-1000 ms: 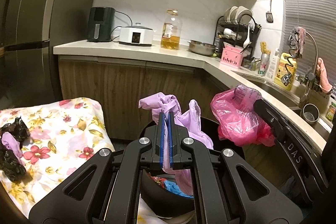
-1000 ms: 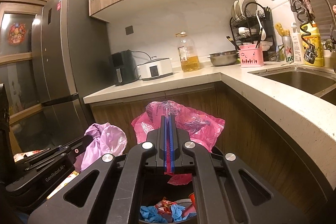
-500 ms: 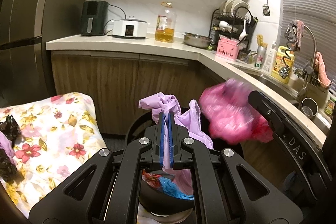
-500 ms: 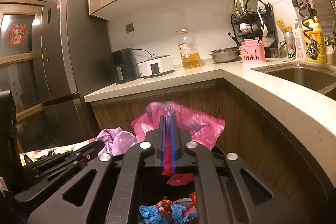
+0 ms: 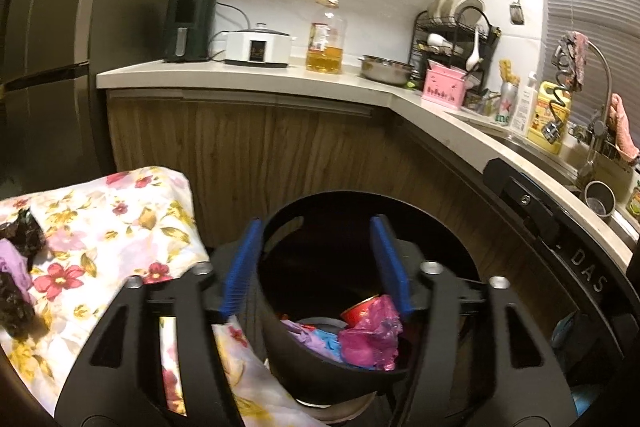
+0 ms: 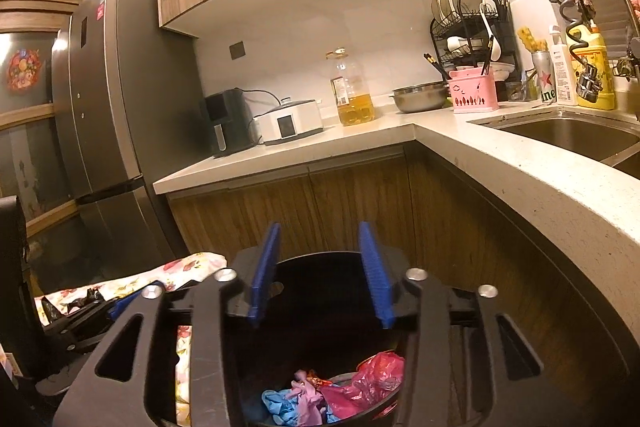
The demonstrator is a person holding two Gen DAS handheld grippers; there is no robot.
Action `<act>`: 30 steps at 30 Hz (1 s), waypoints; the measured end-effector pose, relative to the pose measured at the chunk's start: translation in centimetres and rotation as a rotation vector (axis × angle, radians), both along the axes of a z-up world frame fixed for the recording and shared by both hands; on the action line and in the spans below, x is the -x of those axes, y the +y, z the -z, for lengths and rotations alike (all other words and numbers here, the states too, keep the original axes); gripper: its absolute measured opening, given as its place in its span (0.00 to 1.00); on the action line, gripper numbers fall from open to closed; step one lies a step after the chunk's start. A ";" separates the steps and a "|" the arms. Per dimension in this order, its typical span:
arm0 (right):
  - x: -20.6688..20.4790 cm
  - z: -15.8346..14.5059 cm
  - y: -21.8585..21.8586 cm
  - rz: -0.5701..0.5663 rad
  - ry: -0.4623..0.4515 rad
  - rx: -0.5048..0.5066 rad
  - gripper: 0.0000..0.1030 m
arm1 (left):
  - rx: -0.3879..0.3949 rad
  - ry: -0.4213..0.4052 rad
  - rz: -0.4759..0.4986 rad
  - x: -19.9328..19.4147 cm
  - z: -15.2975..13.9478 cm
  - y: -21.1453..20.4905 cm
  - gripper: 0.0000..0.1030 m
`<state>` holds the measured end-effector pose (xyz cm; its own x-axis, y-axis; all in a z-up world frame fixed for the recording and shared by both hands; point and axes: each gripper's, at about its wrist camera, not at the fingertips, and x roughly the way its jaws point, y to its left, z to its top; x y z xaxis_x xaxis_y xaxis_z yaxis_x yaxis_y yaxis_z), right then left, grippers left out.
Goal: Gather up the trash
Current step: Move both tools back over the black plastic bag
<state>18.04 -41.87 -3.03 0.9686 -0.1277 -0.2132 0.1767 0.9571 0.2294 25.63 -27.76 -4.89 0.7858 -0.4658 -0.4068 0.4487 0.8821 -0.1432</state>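
A black round trash bin (image 5: 340, 195) stands right under both grippers. In it lie a pink plastic bag (image 5: 372, 339), a purple bag (image 5: 298, 333), a blue glove (image 5: 326, 343) and a red can (image 5: 360, 311). My left gripper (image 5: 315, 227) hangs over the bin's left side, jaws opening, nothing between the blue pads. My right gripper (image 6: 320, 239) is over the same bin (image 6: 320, 259), jaws opening too and empty, with the pink bag (image 6: 368, 383) and purple bag (image 6: 304, 393) below it. More black and purple trash (image 5: 18, 259) lies on the floral cloth (image 5: 104, 227) to the left.
An L-shaped counter (image 6: 440, 131) wraps behind and to the right, with wooden cabinet doors (image 5: 260, 147) close behind the bin. A tall grey fridge (image 6: 104, 107) stands at the left. The sink (image 6: 568, 135) and dish rack (image 6: 468, 35) are at the right.
Both grippers went from shut to open. The purple bag left the left gripper and the pink bag left the right one; both now lie in the bin.
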 end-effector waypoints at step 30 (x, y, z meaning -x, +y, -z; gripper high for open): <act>0.5 1.5 12.7 -0.241 0.010 0.000 0.75 | -0.092 -0.027 -0.643 4.2 3.4 23.3 0.76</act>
<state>17.49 -29.22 -4.54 0.9689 0.1069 -0.2230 -0.0547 0.9720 0.2285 21.42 -4.49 -8.28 0.9067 0.1368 -0.3989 -0.1704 0.9841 -0.0499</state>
